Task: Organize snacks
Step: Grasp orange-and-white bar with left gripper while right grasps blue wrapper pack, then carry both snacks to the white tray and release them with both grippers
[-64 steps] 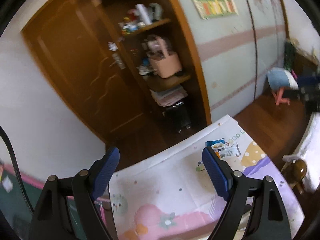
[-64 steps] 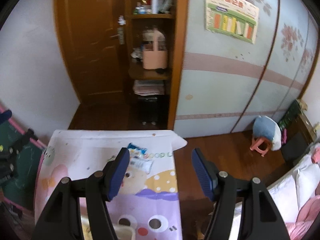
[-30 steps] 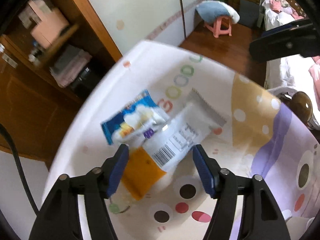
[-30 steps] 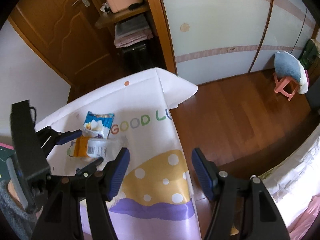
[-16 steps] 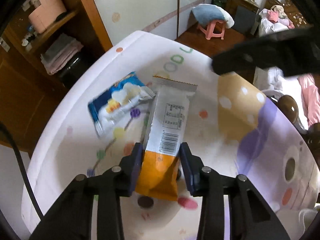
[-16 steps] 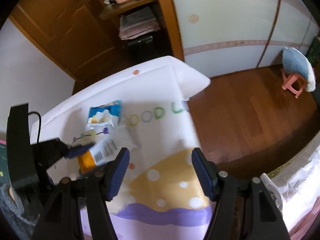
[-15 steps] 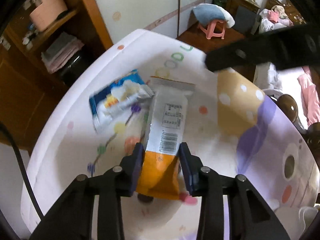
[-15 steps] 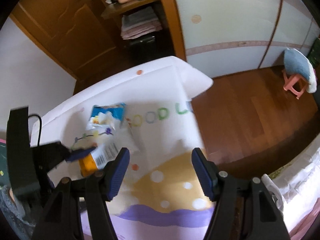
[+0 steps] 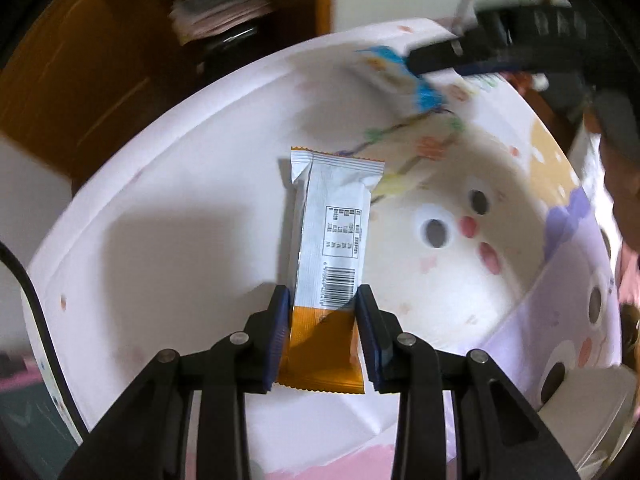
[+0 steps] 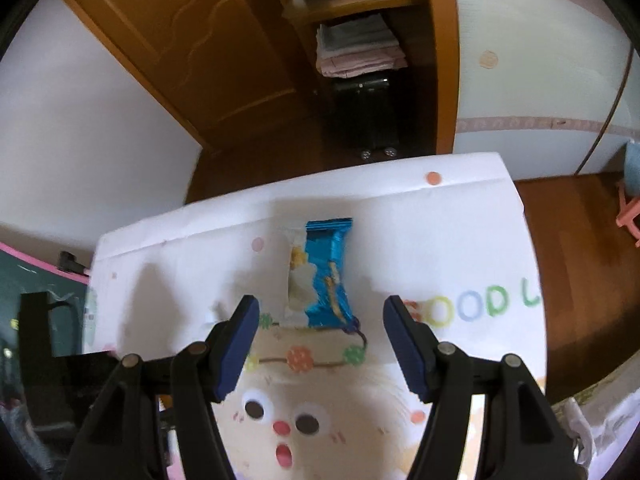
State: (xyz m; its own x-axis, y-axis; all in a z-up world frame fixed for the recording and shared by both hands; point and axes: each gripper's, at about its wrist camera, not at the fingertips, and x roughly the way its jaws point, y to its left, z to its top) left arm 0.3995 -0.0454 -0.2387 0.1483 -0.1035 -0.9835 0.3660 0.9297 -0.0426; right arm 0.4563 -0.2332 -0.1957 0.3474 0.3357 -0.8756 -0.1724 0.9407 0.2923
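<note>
My left gripper [image 9: 322,300] is shut on a white and orange snack bar [image 9: 330,256], gripping it near its orange end. The bar points away from me over the cartoon tablecloth [image 9: 160,248]. A blue and white snack packet [image 10: 323,276] lies flat on the cloth; it shows blurred in the left wrist view [image 9: 400,76]. My right gripper [image 10: 321,312] is open and empty, its fingers either side of the packet's near end and just above it. The right gripper also shows as a dark shape at the top right of the left wrist view [image 9: 496,52].
The table's far edge [image 10: 360,176] drops to a wooden floor [image 10: 580,248]. Behind stand a brown door [image 10: 192,40], an open cupboard with folded papers [image 10: 360,44] and a black case [image 10: 368,116]. A white tub [image 9: 588,412] sits at the near right.
My left gripper has closed on the snack bar and swung it left, away from the blue packet. My right gripper has moved in over the blue packet, still open.
</note>
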